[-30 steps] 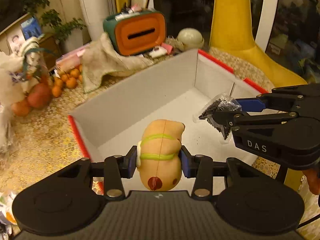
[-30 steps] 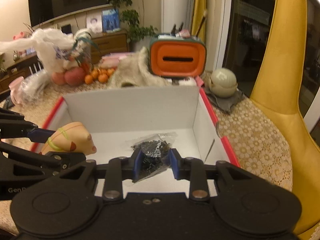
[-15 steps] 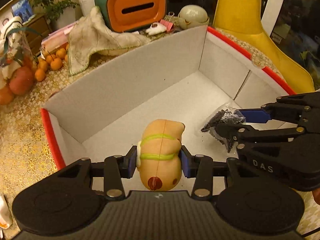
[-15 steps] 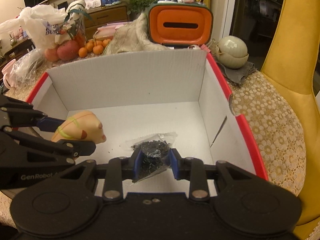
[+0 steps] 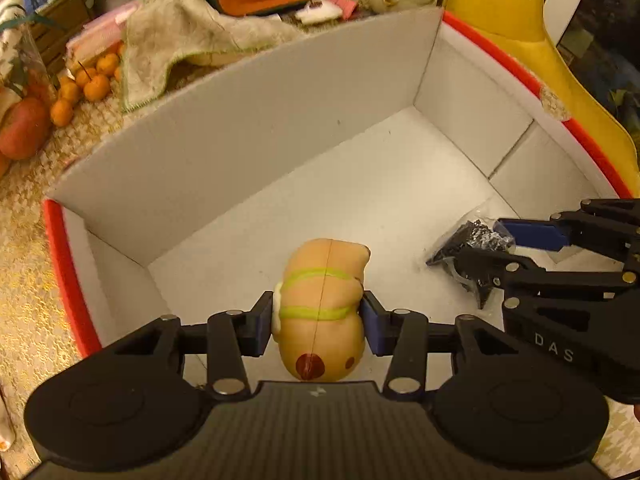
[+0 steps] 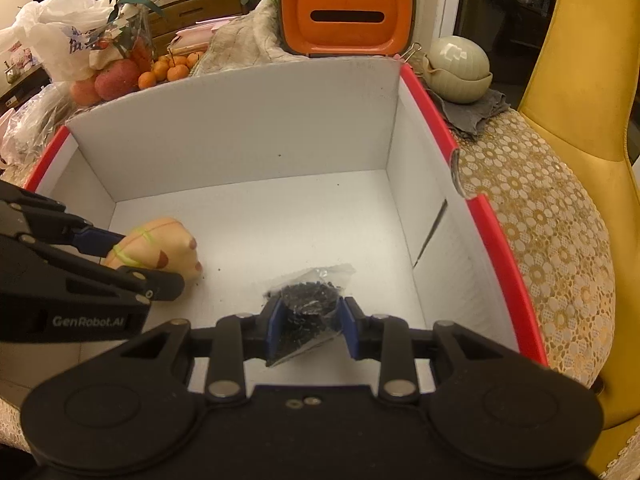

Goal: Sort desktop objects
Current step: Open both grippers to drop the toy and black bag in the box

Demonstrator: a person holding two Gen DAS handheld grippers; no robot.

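Observation:
A peach soft toy (image 5: 324, 276) with green bands and red-brown spots sits between the pads of my left gripper (image 5: 320, 312), low inside a white cardboard box (image 5: 260, 132) with red edges. The left jaws are opening, though the pads still touch the toy's sides. My right gripper (image 6: 308, 320) is shut on a small clear bag of black screws (image 6: 310, 296), just above the box floor. From the right wrist, the left gripper (image 6: 152, 260) and the toy (image 6: 168, 240) show at the box's (image 6: 240, 132) left. From the left wrist, the right gripper (image 5: 480, 244) and the bag (image 5: 468, 236) show at the right.
Behind the box stand an orange and green tissue holder (image 6: 346, 16), a beige cloth (image 5: 180, 36), small oranges (image 5: 88, 84) and apples (image 6: 120, 76). A pale lidded bowl (image 6: 460, 68) sits at the back right. A yellow chair (image 6: 580, 80) borders the lace-covered table (image 6: 540, 200).
Both grippers have sunk into the box with the toy and the screw bag still held. Both views have tipped downward, so the box floor fills more of the picture.

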